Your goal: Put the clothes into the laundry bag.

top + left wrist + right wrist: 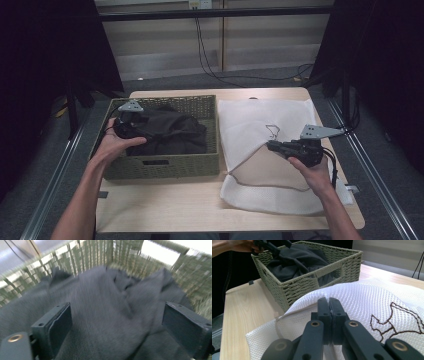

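Left gripper (117, 322), jaws wide, hovers over the dark garment (105, 302) heaped in the basket (165, 167); right gripper (329, 307), jaws clamped, pinches the mesh bag's (372, 297) edge alongside.

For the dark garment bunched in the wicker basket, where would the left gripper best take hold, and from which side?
Probably the raised fold near the middle of the dark garment, taken from above. The wicker basket walls it in on all sides, so only the top is free. In the left gripper view, the left gripper has its jaws open wide astride a bunched ridge, thick enough to pinch.
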`<state>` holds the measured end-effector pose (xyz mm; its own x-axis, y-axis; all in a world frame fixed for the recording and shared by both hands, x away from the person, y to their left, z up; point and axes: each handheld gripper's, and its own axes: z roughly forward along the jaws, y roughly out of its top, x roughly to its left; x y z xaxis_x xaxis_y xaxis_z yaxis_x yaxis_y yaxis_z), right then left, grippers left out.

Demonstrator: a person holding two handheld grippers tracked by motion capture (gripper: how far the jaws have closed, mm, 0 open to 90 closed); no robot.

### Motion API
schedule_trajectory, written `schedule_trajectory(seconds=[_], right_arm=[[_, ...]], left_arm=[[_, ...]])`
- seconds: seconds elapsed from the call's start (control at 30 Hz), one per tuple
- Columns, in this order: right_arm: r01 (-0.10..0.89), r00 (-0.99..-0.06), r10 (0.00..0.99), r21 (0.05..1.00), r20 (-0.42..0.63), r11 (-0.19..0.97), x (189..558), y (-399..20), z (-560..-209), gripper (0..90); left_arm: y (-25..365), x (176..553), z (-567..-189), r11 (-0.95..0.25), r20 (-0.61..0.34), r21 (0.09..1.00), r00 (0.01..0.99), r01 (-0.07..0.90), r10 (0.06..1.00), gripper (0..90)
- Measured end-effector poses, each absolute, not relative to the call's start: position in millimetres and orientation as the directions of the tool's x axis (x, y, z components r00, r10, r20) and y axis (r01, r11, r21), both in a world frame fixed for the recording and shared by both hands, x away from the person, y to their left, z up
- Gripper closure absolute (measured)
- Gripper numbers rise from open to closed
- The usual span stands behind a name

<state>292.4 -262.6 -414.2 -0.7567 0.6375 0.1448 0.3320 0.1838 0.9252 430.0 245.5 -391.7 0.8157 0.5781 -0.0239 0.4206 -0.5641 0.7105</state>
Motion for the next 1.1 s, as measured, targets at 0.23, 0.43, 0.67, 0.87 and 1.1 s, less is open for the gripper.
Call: schedule_trajectory(seconds=[0.23,0.43,0.67,0.87,1.1], right_arm=[[0.339,-0.755,0.64,0.921,0.145,0.191,294.1,-261.1,-416.1,88.9],[0.341,-0.754,0.641,0.92,0.143,0.195,294.4,-261.1,-416.2,88.9],[0.346,-0.756,0.639,0.915,0.142,0.206,295.0,-259.8,-417.5,88.9],[0.347,-0.755,0.641,0.913,0.137,0.214,294.8,-260.1,-418.7,88.9],[0.352,-0.754,0.642,0.911,0.141,0.214,295.5,-260.4,-419.3,88.9]], left_arm=[[243.3,441.1,-407.0,-0.587,-0.089,0.668,0.832,0.457,0.547,4.1],[233.3,439.8,-419.4,-0.661,-0.081,0.614,0.867,0.432,0.491,1.9],[228.6,439.4,-431.9,-0.679,-0.094,0.577,0.863,0.454,0.497,0.0],[228.4,437.5,-435.2,-0.682,-0.105,0.554,0.853,0.477,0.512,0.0],[217.7,446.3,-441.9,-0.787,-0.041,0.439,0.885,0.434,0.465,0.0]])
